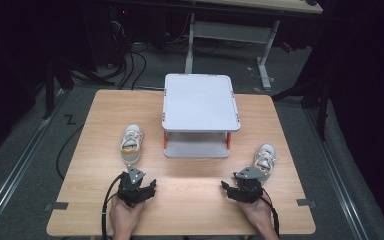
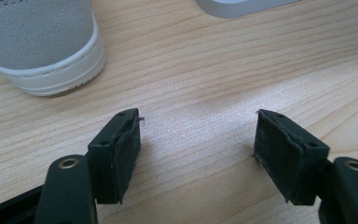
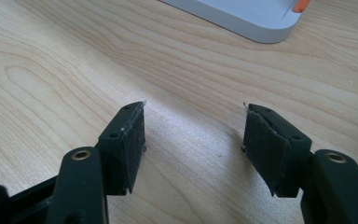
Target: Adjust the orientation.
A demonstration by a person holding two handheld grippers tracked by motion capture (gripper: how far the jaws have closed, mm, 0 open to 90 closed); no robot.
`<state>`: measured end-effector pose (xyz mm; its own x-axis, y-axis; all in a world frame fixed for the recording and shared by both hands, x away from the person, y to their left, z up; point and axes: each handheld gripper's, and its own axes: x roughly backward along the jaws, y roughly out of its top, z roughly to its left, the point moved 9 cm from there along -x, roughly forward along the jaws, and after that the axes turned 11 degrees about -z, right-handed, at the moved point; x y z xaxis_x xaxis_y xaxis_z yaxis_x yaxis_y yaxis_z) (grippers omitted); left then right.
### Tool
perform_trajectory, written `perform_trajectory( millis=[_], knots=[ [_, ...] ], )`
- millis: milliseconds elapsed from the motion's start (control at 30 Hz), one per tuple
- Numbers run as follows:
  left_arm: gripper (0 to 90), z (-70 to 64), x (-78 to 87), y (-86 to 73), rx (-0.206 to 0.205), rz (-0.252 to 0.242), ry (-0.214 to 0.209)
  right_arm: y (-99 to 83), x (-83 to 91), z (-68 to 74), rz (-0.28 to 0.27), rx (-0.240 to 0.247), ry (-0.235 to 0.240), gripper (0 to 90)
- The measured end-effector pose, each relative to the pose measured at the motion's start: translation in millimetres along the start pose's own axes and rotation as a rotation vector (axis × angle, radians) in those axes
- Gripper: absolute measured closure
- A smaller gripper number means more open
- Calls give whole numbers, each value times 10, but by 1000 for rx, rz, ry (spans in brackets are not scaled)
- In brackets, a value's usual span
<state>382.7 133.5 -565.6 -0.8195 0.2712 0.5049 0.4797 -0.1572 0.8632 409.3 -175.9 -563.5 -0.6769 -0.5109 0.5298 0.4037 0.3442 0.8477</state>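
Both hands sit nearest, at the table's [image 1: 80, 210] near edge, each holding a gripper low over bare wood. Ahead of them and between the two stands the grey rack [image 1: 200, 100], nothing on either shelf, so I'd say the job has hardly started: both shoes wait to be picked up. Just ahead of the left gripper [image 1: 136, 186], toe pointing away, lies the left shoe [image 1: 131, 144]; its heel shows close beyond the wide-spread jaws in the left gripper view. Right beside the right gripper [image 1: 240, 188], slightly ahead and outward, lies the right shoe [image 1: 265, 159]. That gripper's jaws also stand wide, empty.
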Motion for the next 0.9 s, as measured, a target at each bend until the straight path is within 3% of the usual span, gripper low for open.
perform_trajectory(
  millis=[267,400,533,600,733,900],
  knots=[
    [316,1,2,-2,9,0,4,-1,2,1,1,-9,-6,393],
    [315,1,1,-2,10,0,3,-6,45,16,9,-10,4,517],
    [317,-2,0,0,16,-4,3,-4,53,16,14,-34,12,521],
    [317,1,0,1,16,-4,4,-5,41,29,9,-12,-4,518],
    [316,3,2,1,18,-5,2,-4,61,45,10,-19,5,531],
    [317,3,2,2,21,-7,2,151,309,48,-88,-53,24,550]
  ],
)
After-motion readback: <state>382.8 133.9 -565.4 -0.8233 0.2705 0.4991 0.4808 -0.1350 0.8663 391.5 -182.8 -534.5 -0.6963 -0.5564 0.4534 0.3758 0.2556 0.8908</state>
